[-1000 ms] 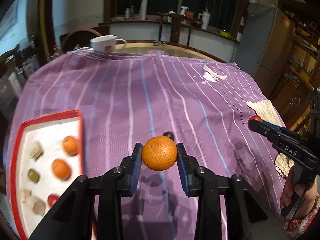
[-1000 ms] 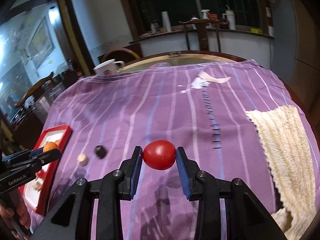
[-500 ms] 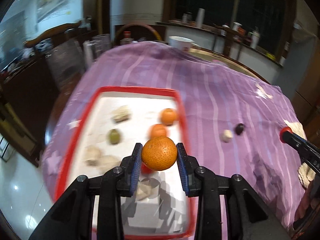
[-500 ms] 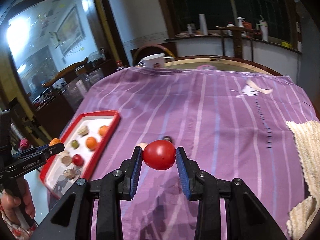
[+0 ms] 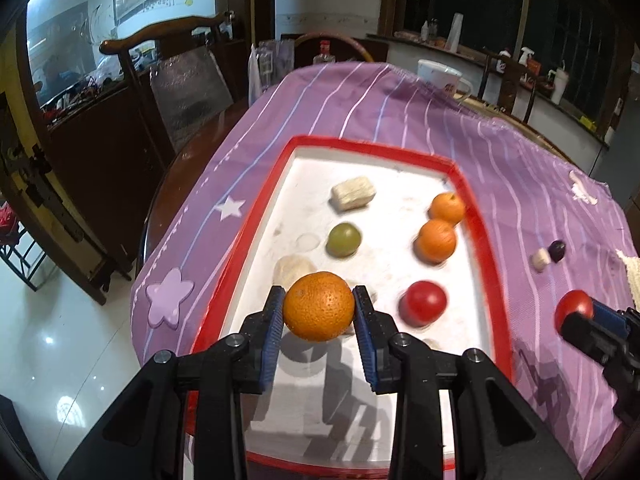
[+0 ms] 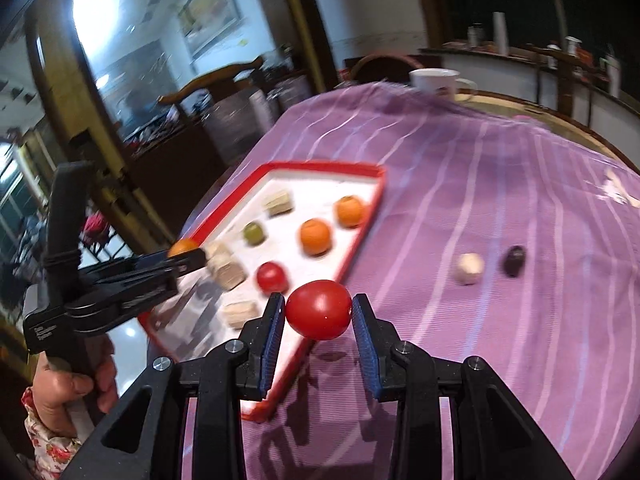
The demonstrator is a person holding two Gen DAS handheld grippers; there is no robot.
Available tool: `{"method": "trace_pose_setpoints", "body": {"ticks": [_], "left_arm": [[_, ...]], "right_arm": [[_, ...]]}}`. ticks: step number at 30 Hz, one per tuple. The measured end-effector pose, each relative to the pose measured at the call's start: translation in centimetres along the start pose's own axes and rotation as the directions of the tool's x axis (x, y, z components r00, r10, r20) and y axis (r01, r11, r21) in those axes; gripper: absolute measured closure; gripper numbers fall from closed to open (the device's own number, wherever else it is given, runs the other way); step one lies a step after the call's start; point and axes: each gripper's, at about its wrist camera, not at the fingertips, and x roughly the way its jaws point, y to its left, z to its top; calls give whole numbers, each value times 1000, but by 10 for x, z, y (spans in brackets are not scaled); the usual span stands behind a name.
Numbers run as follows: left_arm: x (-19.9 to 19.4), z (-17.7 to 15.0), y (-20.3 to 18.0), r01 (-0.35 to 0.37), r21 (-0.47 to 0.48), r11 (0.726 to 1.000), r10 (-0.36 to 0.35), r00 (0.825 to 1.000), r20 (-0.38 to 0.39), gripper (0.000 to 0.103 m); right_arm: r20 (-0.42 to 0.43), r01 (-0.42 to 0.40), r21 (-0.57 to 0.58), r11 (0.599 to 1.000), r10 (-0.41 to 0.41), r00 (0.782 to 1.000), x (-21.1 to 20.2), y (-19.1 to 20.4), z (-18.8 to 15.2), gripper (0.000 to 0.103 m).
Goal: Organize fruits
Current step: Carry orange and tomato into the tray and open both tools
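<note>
Purple striped cloth (image 5: pixel 400 120) covered the table, with a red-rimmed white tray (image 5: pixel 478 236) lying on it. Over the tray's near part, the left gripper (image 5: pixel 319 318) was clamped on an orange (image 5: pixel 319 306), pinched between its blue pads (image 5: pixel 273 322). Beyond it in the tray lay two smaller oranges (image 5: pixel 437 240), a green fruit (image 5: pixel 343 239), a red tomato (image 5: pixel 423 302) and pale blocks (image 5: pixel 353 193). The right gripper (image 6: pixel 319 322) squeezed another tomato (image 6: pixel 319 315) just above the tray's right rim. A pale ball (image 6: pixel 469 268) and a dark fruit (image 6: pixel 514 261) lay on the cloth, well right of the tray
</note>
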Motion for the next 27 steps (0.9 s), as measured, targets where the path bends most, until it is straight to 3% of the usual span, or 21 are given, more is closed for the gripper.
{"method": "trace_pose_setpoints", "body": {"ticks": [5,11,21,25,27], "left_arm": [[12,-5,7,-27,-4,1000,27,999,-29,70],[13,-5,10,-61,6,998,62,998,-5,70],[20,-6,18,-55,-16,998,55,998,-24,68],[10,-5,19,-60,-25,998,60,998,18,46],[3,-4,20,-63,-32,997,65,997,42,41]], "right_arm": [[-62,-28,-52,998,25,998,29,26,-5,65],[-112,-34,-116,993,21,993,52,46,-13,65],[-110,8,-201,980,-31,993,62,65,-20,65],[-104,21,-237,971,-47,993,64,74,-21,65],[-106,11,-240,971,-38,994,63,77,-21,64]]}}
